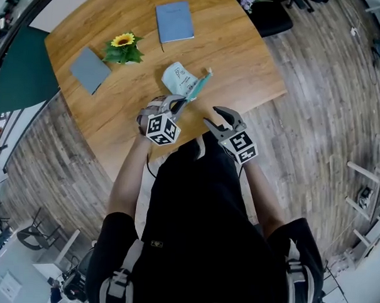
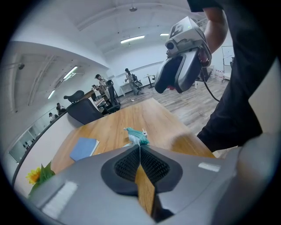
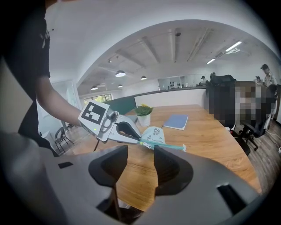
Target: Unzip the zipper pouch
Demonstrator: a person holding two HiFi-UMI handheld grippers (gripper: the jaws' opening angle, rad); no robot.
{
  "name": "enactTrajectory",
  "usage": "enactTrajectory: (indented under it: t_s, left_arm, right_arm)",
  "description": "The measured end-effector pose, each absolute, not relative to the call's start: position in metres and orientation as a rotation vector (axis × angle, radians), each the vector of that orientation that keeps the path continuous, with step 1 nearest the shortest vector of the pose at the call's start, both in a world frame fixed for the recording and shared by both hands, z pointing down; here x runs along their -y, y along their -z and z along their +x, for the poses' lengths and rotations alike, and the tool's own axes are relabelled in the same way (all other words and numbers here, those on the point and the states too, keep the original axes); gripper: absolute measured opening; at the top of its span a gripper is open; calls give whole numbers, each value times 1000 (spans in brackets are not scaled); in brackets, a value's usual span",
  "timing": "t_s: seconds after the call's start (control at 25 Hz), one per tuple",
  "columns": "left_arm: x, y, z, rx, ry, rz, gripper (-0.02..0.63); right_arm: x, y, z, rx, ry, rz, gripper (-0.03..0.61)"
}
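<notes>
The left gripper [image 1: 179, 103] pinches tight the teal zipper edge of the pale fabric zipper pouch [image 1: 179, 78]. Just beside that pouch, the right gripper [image 1: 215, 116] stands half open, empty.

Bare table [image 1: 244, 56] right of pouch [image 1: 180, 78]; flowerpot [image 1: 123, 49], notebooks [image 1: 174, 21] stand beyond.

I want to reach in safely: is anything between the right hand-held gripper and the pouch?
Nothing visible. The open right hand-held gripper faces the pouch across bare air; the left hand-held gripper grips one end.
</notes>
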State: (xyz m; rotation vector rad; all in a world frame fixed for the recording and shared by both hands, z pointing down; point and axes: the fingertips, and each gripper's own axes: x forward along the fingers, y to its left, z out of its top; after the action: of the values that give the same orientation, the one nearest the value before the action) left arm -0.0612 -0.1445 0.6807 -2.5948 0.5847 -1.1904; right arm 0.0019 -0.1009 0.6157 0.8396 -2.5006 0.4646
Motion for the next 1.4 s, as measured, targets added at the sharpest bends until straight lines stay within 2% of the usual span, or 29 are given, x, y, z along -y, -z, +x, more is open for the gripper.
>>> enactTrajectory:
  t_s: [0.44,1.4]
  left_arm:
    - [142,-638,-76,-721,1109,-2593,8]
    - [119,-584,-91,-729,1050,-2544,8]
  right_arm:
    - [103,-593,-12,2517,-402,795,183]
    - [116,-564,-37,2590,-320,771,147]
